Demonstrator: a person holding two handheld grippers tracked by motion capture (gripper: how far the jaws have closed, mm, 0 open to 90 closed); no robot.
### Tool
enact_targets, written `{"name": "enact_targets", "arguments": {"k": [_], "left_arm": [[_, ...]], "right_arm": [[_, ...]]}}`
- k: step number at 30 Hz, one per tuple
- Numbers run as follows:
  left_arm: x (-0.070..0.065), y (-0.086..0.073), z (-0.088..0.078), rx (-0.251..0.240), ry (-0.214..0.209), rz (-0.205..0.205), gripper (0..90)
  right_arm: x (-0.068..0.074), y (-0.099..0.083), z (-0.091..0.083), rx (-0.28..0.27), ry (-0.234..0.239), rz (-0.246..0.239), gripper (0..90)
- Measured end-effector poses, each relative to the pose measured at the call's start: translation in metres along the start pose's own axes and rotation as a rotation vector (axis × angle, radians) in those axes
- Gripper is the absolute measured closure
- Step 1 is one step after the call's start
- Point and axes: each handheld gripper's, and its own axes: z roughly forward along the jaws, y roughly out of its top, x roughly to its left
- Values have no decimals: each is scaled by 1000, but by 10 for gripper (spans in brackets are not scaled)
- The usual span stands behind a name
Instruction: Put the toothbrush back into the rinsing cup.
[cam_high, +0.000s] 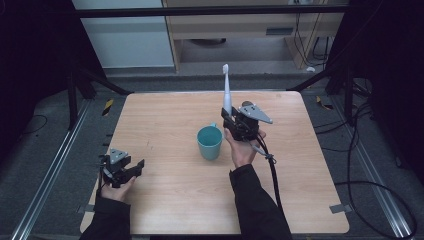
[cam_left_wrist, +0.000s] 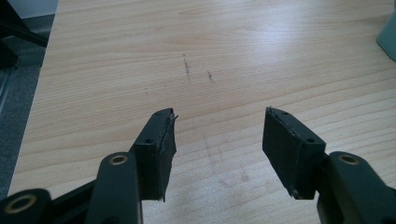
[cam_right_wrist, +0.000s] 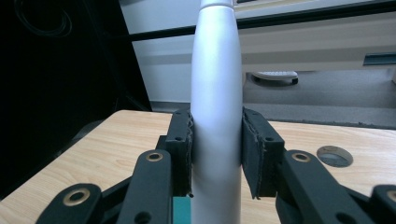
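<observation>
A white electric toothbrush (cam_high: 226, 90) stands upright above the table, brush head up, held by its handle in my right gripper (cam_high: 231, 119). In the right gripper view the white handle (cam_right_wrist: 217, 107) is pinched between both black pads (cam_right_wrist: 181, 149). A teal cup (cam_high: 209, 142) with a small handle stands on the wooden table (cam_high: 165, 195) just left of and below that gripper; its rim (cam_right_wrist: 181, 210) peeks between the jaws. My left gripper (cam_high: 134, 169) rests low near the table's left front, jaws apart with bare wood between them (cam_left_wrist: 217, 135).
The cup's edge (cam_left_wrist: 388, 32) shows at the far right of the left gripper view. A round grommet (cam_right_wrist: 333, 156) is set into the tabletop. A black cable (cam_high: 272, 175) trails from the right gripper. Dark frame bars and floor rails surround the table.
</observation>
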Motion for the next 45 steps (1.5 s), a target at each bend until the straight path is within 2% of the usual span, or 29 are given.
{"name": "enact_targets", "arguments": {"k": [11, 28, 45], "left_arm": [[0, 0, 0, 1, 0, -1, 433], [1, 0, 0, 2, -1, -1, 436], [1, 0, 0, 3, 1, -1, 439]], "right_arm": [[15, -3, 16, -10, 22, 16, 664], [24, -22, 39, 51, 26, 13, 663], [27, -41, 48, 101, 13, -5, 663]]}}
